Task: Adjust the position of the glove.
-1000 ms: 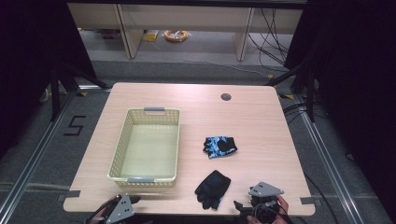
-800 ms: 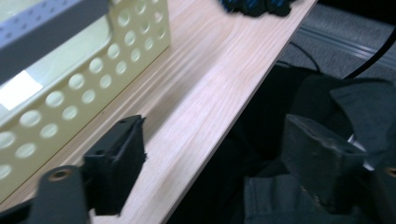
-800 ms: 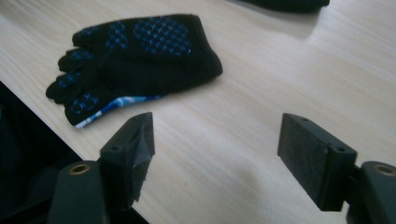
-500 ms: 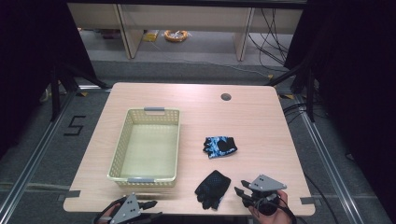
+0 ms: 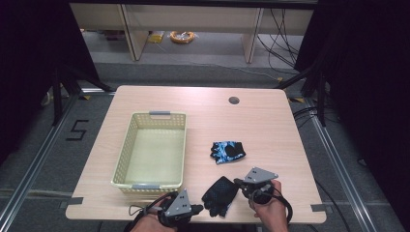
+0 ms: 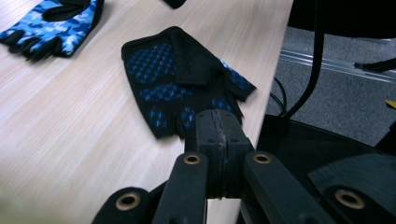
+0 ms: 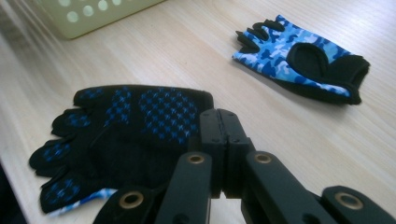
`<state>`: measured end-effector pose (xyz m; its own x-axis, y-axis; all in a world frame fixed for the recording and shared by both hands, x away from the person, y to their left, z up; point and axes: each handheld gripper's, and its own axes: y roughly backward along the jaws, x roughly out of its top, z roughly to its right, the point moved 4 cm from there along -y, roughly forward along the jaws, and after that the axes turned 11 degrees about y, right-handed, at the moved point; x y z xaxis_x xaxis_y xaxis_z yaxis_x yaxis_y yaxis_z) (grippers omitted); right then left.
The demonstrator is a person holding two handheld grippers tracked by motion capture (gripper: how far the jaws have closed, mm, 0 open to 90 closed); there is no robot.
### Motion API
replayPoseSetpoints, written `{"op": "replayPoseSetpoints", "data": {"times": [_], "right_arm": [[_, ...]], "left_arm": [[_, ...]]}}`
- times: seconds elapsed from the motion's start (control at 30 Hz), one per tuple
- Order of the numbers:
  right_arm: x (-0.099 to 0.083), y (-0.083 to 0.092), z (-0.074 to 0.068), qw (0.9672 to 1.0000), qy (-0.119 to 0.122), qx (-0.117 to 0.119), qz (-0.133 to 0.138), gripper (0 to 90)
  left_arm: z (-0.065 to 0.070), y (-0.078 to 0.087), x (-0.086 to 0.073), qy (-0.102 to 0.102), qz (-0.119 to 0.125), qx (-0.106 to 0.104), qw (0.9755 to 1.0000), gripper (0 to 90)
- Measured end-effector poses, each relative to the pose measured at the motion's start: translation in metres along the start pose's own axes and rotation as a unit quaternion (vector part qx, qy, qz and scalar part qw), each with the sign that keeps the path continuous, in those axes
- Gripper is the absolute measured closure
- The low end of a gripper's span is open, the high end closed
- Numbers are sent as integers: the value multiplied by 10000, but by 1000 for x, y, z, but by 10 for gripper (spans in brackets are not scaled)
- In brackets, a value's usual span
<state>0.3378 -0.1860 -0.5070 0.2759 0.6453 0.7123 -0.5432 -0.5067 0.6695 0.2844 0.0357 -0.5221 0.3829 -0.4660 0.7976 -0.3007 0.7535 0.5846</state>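
Observation:
A black glove with blue dots (image 5: pixel 220 193) (image 6: pixel 182 79) (image 7: pixel 126 126) lies flat near the table's front edge. A blue camouflage glove (image 5: pixel 227 151) (image 6: pixel 51 23) (image 7: pixel 303 56) rests just beyond it. My left gripper (image 5: pixel 196 209) (image 6: pixel 218 126) sits at the front edge, pointing at the black glove's finger end. My right gripper (image 5: pixel 239 182) (image 7: pixel 223 126) is on the glove's other side, tips at its wrist edge. The jaws of both grippers have just been closing and now stand shut, pads together, with nothing between them.
A pale yellow mesh basket (image 5: pixel 124 150) (image 7: pixel 93 14) stands empty on the left half of the table. A round cable hole (image 5: pixel 234 100) sits at the far right. The table's front edge runs right by both hands, with floor and cables beyond.
Left gripper slid right along the front edge to the black glove. Right gripper moved forward and slightly left to the glove's wrist side. Both grippers' jaws went from open to shut.

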Motion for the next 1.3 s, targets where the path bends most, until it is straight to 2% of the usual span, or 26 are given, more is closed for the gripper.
{"op": "replayPoseSetpoints", "data": {"times": [0.03, 0.07, 0.1, 0.13, 0.17, 0.2, 0.23, 0.3, 0.33, 0.37, 0.53, 0.57, 0.6, 0.63, 0.67, 0.73, 0.83, 0.87, 0.93, 0.97, 1.0, 1.07, 1.1, 1.17, 1.27, 1.3], "right_arm": [[1, -4, 0, 10000, -45, 18, -59, 900], [1, -6, 3, 9999, 8, 11, -106, 900], [3, -9, 3, 9999, -57, -1, -106, 900], [3, -11, 4, 10000, -8, 18, -90, 900], [4, -13, 4, 9999, -69, 59, -132, 900], [4, -15, 5, 9999, -6, 66, -115, 900], [4, -16, 4, 9998, -23, 112, -162, 900], [4, -20, 1, 9996, -41, 180, -209, 900], [4, -22, 1, 9996, 12, 162, -213, 900], [3, -22, -2, 9993, -66, 208, -290, 900], [0, -25, -2, 9988, -73, 257, -406, 900], [-2, -26, -2, 9987, -62, 279, -429, 900], [-3, -28, -2, 9988, -76, 233, -413, 900], [-5, -28, -2, 9981, -58, 302, -528, 900], [-6, -30, -3, 9983, -63, 289, -502, 900], [-7, -29, -3, 9980, -148, 311, -536, 900], [-9, -27, -4, 9983, -156, 213, -527, 900], [-10, -25, -7, 9979, -222, 240, -564, 900], [-12, -21, -10, 9983, -195, 199, -521, 900], [-13, -16, -12, 9973, -180, 298, -640, 900], [-14, -15, -16, 9977, -245, 260, -581, 900], [-17, -11, -22, 9978, -207, 303, -549, 900], [-18, -8, -24, 9975, -188, 339, -597, 900], [-19, -5, -28, 9973, -141, 350, -629, 900], [-19, -6, -29, 9975, -188, 322, -597, 900], [-19, -5, -30, 9967, -247, 381, -671, 900]], "left_arm": [[0, -3, 2, -16, -31, -28, 10000, 888], [0, -7, 4, 32, -78, -96, 9999, 888], [0, -10, 5, 24, -32, -46, 10000, 885], [1, -14, 6, 105, 18, -132, 9999, 882], [1, -15, 7, 100, -33, -119, 9999, 882], [0, -15, 8, -10, -152, -125, 9998, 879], [2, -19, 9, 48, -68, -106, 9999, 879], [3, -24, 10, 20, -135, -122, 9998, 879], [2, -27, 10, -105, -220, -125, 9996, 879], [5, -30, 10, -1, -179, -145, 9997, 878], [13, -48, 13, -101, -337, -179, 9992, 877], [12, -49, 13, -173, -433, -90, 9989, 877], [11, -51, 12, -235, -539, -90, 9982, 876], [11, -53, 13, -111, -455, -49, 9989, 877], [10, -53, 13, -135, -517, -18, 9986, 877], [8, -51, 14, -344, -583, 110, 9976, 877], [4, -50, 13, -370, -616, 150, 9973, 877], [3, -48, 13, -408, -621, 211, 9970, 877], [-2, -45, 12, -572, -665, 327, 9956, 868], [-3, -45, 12, -518, -643, 356, 9959, 867], [-7, -43, 11, -609, -693, 435, 9948, 867], [-11, -41, 12, -644, -685, 506, 9943, 867], [-11, -43, 11, -554, -647, 507, 9951, 865], [-12, -42, 12, -555, -673, 587, 9945, 864], [-14, -43, 12, -566, -653, 641, 9942, 863], [-13, -43, 12, -585, -652, 643, 9941, 863]]}}
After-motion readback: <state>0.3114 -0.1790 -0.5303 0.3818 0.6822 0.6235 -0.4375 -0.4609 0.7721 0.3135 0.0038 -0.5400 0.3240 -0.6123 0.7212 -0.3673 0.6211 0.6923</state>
